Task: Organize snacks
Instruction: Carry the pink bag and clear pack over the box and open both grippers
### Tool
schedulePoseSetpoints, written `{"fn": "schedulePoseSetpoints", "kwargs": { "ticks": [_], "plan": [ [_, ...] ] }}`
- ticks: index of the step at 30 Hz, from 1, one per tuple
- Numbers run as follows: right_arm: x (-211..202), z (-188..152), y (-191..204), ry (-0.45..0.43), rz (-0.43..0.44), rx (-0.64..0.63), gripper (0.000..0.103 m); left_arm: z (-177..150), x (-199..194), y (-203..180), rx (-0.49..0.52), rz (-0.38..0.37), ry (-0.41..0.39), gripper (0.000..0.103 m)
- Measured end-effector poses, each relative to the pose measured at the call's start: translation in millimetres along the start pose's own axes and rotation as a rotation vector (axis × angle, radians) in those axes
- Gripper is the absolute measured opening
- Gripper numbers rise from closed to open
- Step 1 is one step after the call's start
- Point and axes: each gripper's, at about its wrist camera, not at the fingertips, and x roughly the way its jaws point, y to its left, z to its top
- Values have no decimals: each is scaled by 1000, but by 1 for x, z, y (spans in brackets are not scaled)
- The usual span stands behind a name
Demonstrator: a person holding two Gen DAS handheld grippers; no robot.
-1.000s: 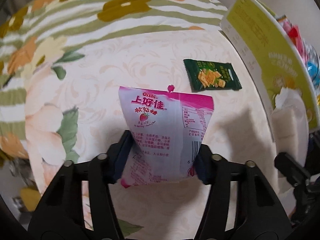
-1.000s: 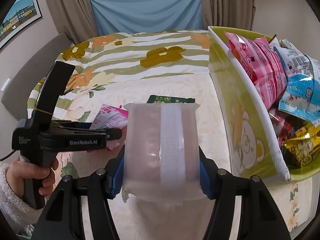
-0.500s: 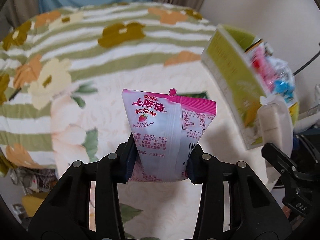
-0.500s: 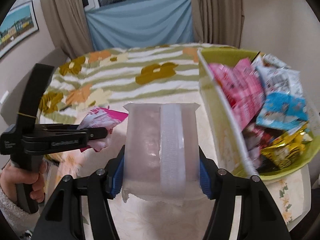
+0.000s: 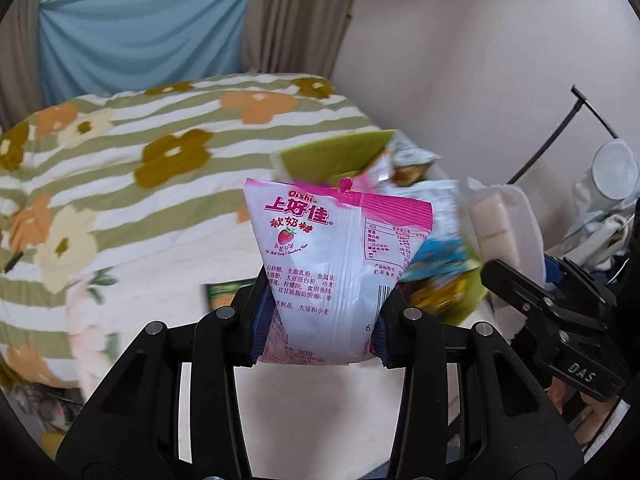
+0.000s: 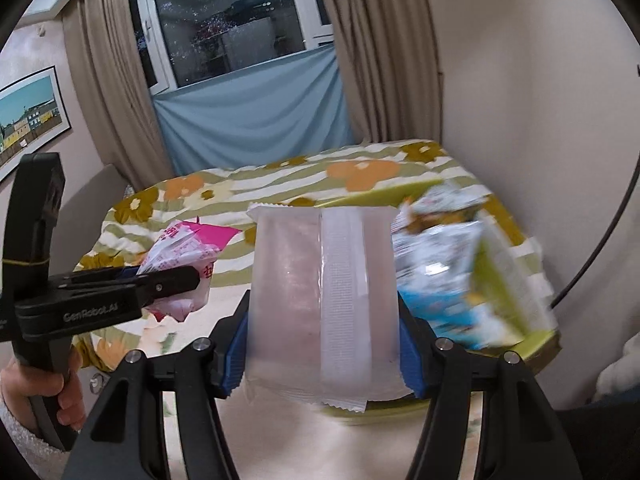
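Left gripper (image 5: 320, 316) up off the bench (image 5: 320, 404), fingers (image 5: 262, 320) clamped tight on the lower end of a pink-and-white candy bag (image 5: 332, 248) — strawberry printed under the brand name, sealed pink top edge pointing to 12 o'clock. Behind the bag, toward 1 o'clock, a green snack bin (image 5: 340, 152), blurred, with wrappers heaped inside. At 9 o'clock of the fingers, down on the bench, a small green packet (image 5: 220, 294), partly hidden. Beyond that, a striped floral quilt (image 5: 120, 152) across the bed.

Right gripper (image 6: 322, 344) likewise raised, fingers (image 6: 236, 352) pressed on both sides of a frosted translucent pouch (image 6: 320, 296) with a white seam strip running down its middle. Pouch upright, crimped top edge at 12 o'clock. Same green bin at 3 o'clock of the pouch, smeared by blur, blue and white wrappers showing over its rim. Over at 9 o'clock, the other gripper side-on with the pink bag sticking out of it, and a hand (image 6: 36, 388) in a fuzzy white sleeve wrapped around its handle. Window and blue cloth (image 6: 252, 120) at 12 o'clock — curtains either side.
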Motion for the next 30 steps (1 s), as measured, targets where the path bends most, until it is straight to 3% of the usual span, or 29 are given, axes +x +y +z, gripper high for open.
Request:
{"fn": "schedulePoseSetpoints", "kwargs": {
  "ticks": [6,10,12,14,25,30],
  "plan": [
    [-13,13,-62,-3,-5,-11,58,3,42,-67,-30,-38,9,38],
    [-13,16,-89,6,21,-34,58,-3,76,-93,-71,7,50,42],
    [-11,20,-98,18,41,-53,58,-10,86,-98,-107,38,70,55],
    [-8,22,-108,29,69,-63,58,-18,88,-99,-143,88,58,102],
    [15,24,-120,94,227,-141,58,-50,47,-75,-258,278,-2,102],
    [29,22,-105,136,301,-185,58,-64,31,-60,-340,299,-16,102]
  ]
}}
